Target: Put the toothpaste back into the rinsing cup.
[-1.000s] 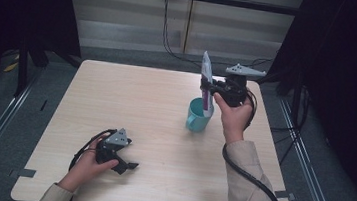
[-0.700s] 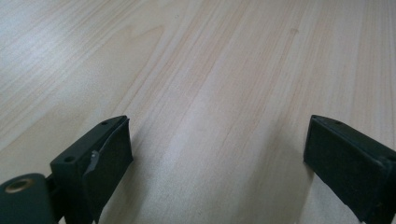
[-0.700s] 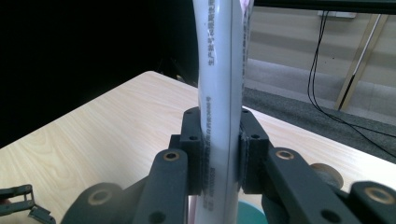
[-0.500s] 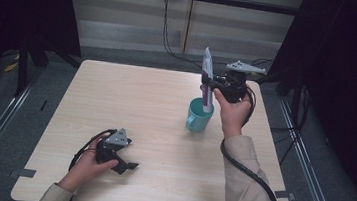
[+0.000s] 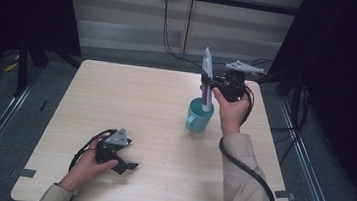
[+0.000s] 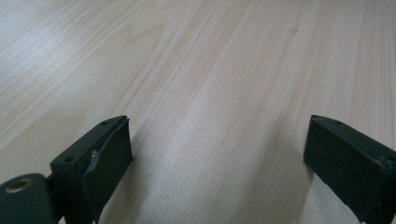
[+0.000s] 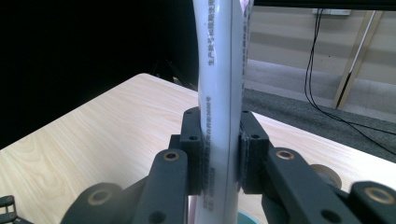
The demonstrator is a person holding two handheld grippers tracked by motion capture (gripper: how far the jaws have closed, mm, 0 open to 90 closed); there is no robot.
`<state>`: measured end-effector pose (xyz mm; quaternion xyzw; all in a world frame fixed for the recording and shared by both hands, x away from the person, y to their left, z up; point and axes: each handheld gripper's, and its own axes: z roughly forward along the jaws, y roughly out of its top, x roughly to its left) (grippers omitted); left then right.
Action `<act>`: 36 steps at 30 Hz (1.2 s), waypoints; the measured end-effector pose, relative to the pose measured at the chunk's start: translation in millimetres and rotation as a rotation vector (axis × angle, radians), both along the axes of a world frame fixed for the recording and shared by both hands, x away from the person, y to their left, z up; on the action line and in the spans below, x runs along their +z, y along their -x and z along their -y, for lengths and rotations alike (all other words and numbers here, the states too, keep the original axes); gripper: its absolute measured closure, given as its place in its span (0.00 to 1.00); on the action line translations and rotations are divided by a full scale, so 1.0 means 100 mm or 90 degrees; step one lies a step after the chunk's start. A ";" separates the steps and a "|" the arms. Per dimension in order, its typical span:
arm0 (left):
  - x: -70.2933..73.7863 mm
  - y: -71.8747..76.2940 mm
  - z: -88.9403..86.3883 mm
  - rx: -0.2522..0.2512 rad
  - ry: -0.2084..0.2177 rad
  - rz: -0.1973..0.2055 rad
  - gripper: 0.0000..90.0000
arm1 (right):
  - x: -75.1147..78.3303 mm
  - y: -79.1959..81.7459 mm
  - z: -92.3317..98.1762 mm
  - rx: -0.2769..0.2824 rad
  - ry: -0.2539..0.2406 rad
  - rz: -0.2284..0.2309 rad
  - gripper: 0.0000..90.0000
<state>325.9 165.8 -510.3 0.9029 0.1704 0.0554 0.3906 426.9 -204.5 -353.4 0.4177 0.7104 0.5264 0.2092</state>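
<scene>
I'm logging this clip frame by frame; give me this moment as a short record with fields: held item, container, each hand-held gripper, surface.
held item: white tube, upright, lower end in or just above the cup
container: teal cup with a handle, standing on the table's right half
right hand-held gripper: shut on the tube, pads pressing both its sides
left hand-held gripper: open, nothing between its jaws, low over the table near the person
surface: light wooden table

Bare table (image 5: 131, 100) gives free passage — just the cup (image 5: 199, 116) stands far right.
</scene>
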 end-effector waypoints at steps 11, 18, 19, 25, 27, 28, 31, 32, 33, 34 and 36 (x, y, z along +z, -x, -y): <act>0.00 0.00 0.00 -0.001 -0.001 0.000 0.08 | -0.11 -0.05 -0.05 0.002 0.007 -0.003 0.84; 0.00 0.00 0.00 -0.001 -0.002 0.000 0.08 | -0.21 -0.07 -0.04 -0.004 0.006 -0.007 0.84; 0.00 0.00 0.00 -0.001 -0.002 -0.001 0.08 | -0.23 -0.07 -0.04 -0.004 0.003 -0.006 0.84; 0.00 0.00 0.00 -0.003 -0.003 -0.002 0.08 | -0.28 -0.08 -0.04 -0.003 0.007 -0.009 0.84; 0.00 0.00 0.00 -0.003 -0.003 -0.002 0.08 | -0.29 -0.07 -0.04 -0.005 0.005 -0.007 0.84; 0.00 0.00 0.00 -0.003 -0.003 -0.002 0.08 | -0.30 -0.07 -0.04 -0.003 0.004 -0.008 0.84; 0.00 0.00 -0.01 -0.003 -0.003 -0.003 0.08 | -0.32 -0.07 -0.05 -0.003 0.009 -0.008 0.84; 0.00 0.00 -0.01 -0.003 -0.003 -0.003 0.08 | -0.32 -0.07 -0.05 -0.003 0.009 -0.008 0.84; 0.00 0.00 -0.01 -0.003 -0.002 -0.002 0.08 | -0.33 -0.07 -0.05 -0.003 0.010 -0.008 0.84; 0.00 0.00 -0.01 -0.003 -0.002 -0.002 0.08 | -0.33 -0.08 -0.05 -0.003 0.010 -0.007 0.84; 0.00 0.01 -0.01 -0.002 -0.003 -0.002 0.08 | -0.35 -0.07 -0.06 -0.002 0.010 -0.009 0.84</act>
